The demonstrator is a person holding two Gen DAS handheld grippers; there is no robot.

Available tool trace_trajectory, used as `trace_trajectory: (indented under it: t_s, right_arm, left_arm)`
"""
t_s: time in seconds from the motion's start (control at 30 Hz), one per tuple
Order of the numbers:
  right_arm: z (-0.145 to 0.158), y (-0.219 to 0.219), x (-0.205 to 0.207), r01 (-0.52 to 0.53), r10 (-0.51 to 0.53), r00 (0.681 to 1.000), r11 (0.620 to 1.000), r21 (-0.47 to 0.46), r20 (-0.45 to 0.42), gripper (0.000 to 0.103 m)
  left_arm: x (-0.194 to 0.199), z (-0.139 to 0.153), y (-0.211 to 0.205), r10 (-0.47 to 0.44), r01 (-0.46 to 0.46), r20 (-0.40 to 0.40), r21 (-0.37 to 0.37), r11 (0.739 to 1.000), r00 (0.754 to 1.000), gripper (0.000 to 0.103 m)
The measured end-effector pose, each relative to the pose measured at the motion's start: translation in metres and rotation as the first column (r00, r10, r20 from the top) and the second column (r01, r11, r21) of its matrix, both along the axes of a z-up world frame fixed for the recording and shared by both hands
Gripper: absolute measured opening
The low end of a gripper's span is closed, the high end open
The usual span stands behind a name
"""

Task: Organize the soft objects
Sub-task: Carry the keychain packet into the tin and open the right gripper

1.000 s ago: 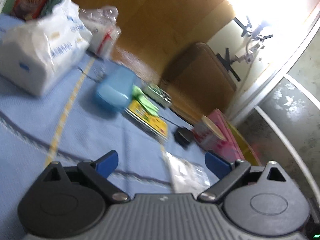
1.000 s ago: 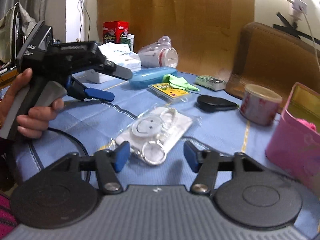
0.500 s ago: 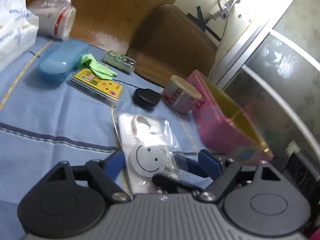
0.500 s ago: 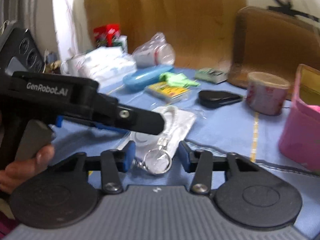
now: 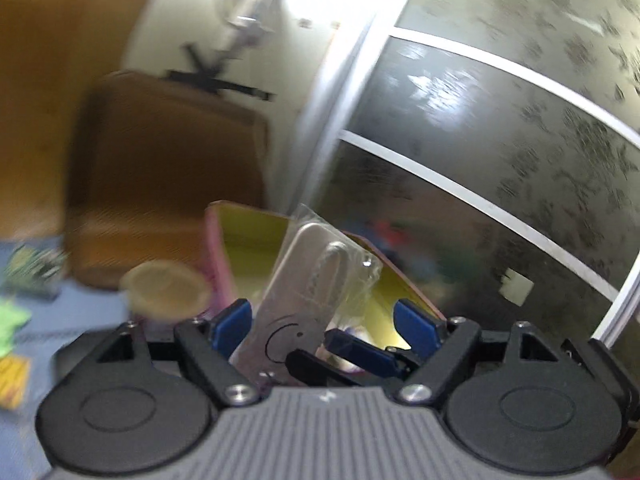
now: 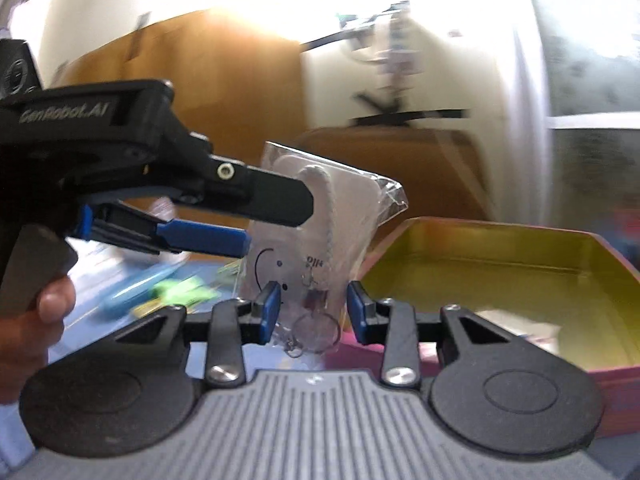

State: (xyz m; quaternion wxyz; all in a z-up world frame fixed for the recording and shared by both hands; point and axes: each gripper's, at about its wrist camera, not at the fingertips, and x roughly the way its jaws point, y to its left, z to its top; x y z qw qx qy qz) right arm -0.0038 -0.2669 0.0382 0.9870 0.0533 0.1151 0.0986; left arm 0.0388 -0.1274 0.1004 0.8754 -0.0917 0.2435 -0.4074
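In the right wrist view, the left gripper (image 6: 244,216) reaches in from the left edge; its two fingers lie close together at the left side of the clear keychain packet (image 6: 316,240), but the blur hides whether they pinch it. The packet stands upright between the fingers of the right gripper (image 6: 314,312), which sit just beside its edges, contact not clear. Further right sits the pink tin (image 6: 500,276), open, its yellow-gold inside holding some pale pieces low down, too smeared to name. In the left wrist view the packet (image 5: 316,280) rises between that gripper's (image 5: 324,324) spread fingers, before the tin (image 5: 256,240); everything left of it is smeared
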Motion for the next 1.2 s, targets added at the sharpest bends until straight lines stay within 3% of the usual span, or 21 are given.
trace_trajectory:
  t_s: [0.2,0.33,0.67,0.9,1.07,1.2]
  right_arm:
    - [-0.009,-0.039,0.021,0.141,-0.141,0.990,0.990,0.030,0.004,0.039]
    - [-0.028,-0.048,0.040,0.227,-0.226,0.972,0.974,0.000,-0.061,0.041]
    - [-0.034,-0.061,0.032,0.261,-0.258,0.965,0.964,0.054,-0.048,0.041]
    - [-0.011,-0.059,0.080,0.313,-0.321,0.943,0.946,-0.084,-0.094,0.041]
    - [-0.008,-0.076,0.072,0.317,-0.310,0.945,0.946,0.059,-0.105,0.041]
    - [-0.017,-0.064,0.047,0.269,-0.260,0.962,0.955,0.123,-0.088,0.041]
  left_arm:
    - [0.027,-0.007,-0.060,-0.017,0.015,0.029,0.049,0.999,0.999,0.086]
    - [0.032,-0.021,-0.074,0.021,-0.023,0.028,0.101,0.995,0.999,0.086]
    - [0.012,-0.030,-0.043,0.060,-0.059,-0.008,0.071,0.996,0.998,0.086]
    - [0.001,-0.023,-0.012,0.088,-0.088,-0.018,0.010,0.996,0.996,0.087]
    - [-0.013,-0.022,0.027,0.128,-0.128,0.001,-0.029,0.991,0.992,0.087]
    - [-0.021,-0.038,0.057,0.179,-0.179,-0.001,0.020,0.984,0.984,0.087]
